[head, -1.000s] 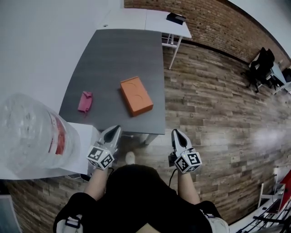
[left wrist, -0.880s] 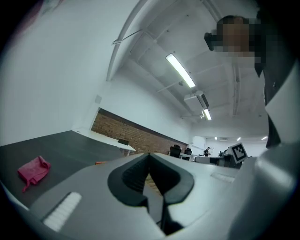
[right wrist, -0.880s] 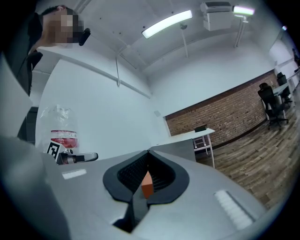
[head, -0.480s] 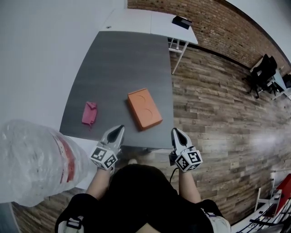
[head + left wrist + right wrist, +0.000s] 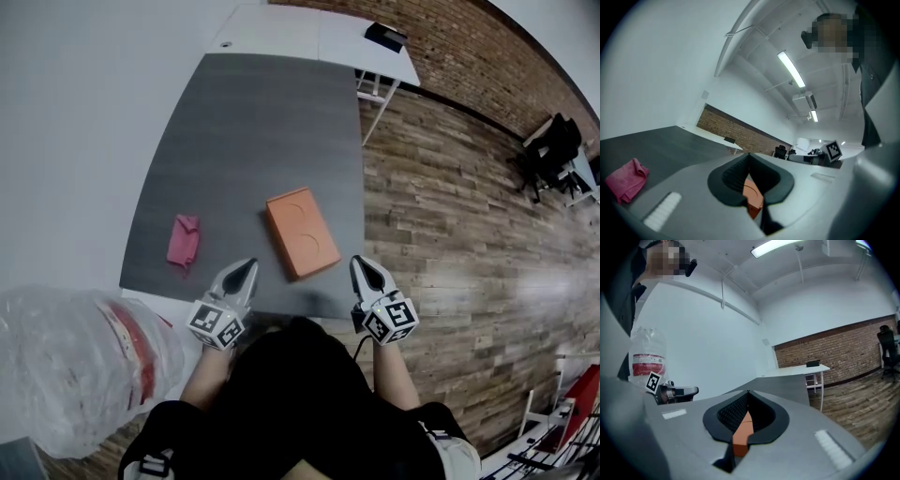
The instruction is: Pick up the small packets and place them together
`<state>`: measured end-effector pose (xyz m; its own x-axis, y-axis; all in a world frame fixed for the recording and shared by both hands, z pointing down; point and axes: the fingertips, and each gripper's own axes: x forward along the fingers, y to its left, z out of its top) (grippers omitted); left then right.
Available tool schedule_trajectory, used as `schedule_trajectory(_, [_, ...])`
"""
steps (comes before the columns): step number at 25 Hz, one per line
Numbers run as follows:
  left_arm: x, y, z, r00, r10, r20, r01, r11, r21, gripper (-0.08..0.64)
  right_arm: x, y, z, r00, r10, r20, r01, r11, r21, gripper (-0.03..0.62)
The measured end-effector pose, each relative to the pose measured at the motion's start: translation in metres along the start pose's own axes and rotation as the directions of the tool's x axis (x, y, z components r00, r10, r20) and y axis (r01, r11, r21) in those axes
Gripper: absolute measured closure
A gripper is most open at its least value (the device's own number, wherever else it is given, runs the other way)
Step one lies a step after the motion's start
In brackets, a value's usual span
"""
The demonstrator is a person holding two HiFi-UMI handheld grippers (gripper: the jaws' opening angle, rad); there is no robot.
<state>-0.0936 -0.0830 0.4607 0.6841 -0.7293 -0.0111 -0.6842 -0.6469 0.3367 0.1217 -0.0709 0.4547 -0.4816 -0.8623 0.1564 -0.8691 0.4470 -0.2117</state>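
A crumpled pink packet (image 5: 182, 241) lies on the dark grey table (image 5: 253, 122) near its front left corner; it also shows low at the left of the left gripper view (image 5: 626, 179). An orange box (image 5: 302, 234) with two round dents lies to the packet's right. My left gripper (image 5: 247, 266) hovers at the table's front edge, between packet and box, its jaws together and empty (image 5: 749, 154). My right gripper (image 5: 358, 262) hangs off the front right corner, also shut and empty (image 5: 748, 392). Behind both jaw gaps the orange box (image 5: 740, 432) shows through.
A big clear water bottle (image 5: 75, 366) with a red label stands on a white surface at my left. A white table (image 5: 309, 33) carrying a black object (image 5: 386, 36) adjoins the grey one at the far end. Wooden floor and a black chair (image 5: 553, 141) lie to the right.
Both grippers have come forward to the table's front edge, and the table now sits closer in view. The bottle has slid down and left in the picture. Both jaws stayed shut.
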Motion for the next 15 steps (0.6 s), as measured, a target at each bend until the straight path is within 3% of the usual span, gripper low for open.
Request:
schedule_trajectory(5, [0.020, 0.020, -0.002, 0.999, 0.038, -0.011, -0.038, 0.999, 0.010, 0.561, 0.027, -0.004, 0.025, 0.992, 0.117, 0.048, -0.117, 0.993, -0.013, 0.589])
schedule_trajectory(10, [0.046, 0.031, 0.004, 0.998, 0.054, -0.036, -0.053, 0.998, 0.034, 0.561, 0.045, -0.018, 0.036, 0.992, 0.121, 0.034, -0.119, 0.992, -0.048, 0.589])
schedule_trajectory(15, [0.069, 0.030, -0.015, 0.993, 0.057, -0.103, -0.054, 0.998, 0.032, 0.561, 0.047, -0.042, 0.014, 0.990, 0.125, -0.056, -0.129, 0.989, -0.073, 0.589])
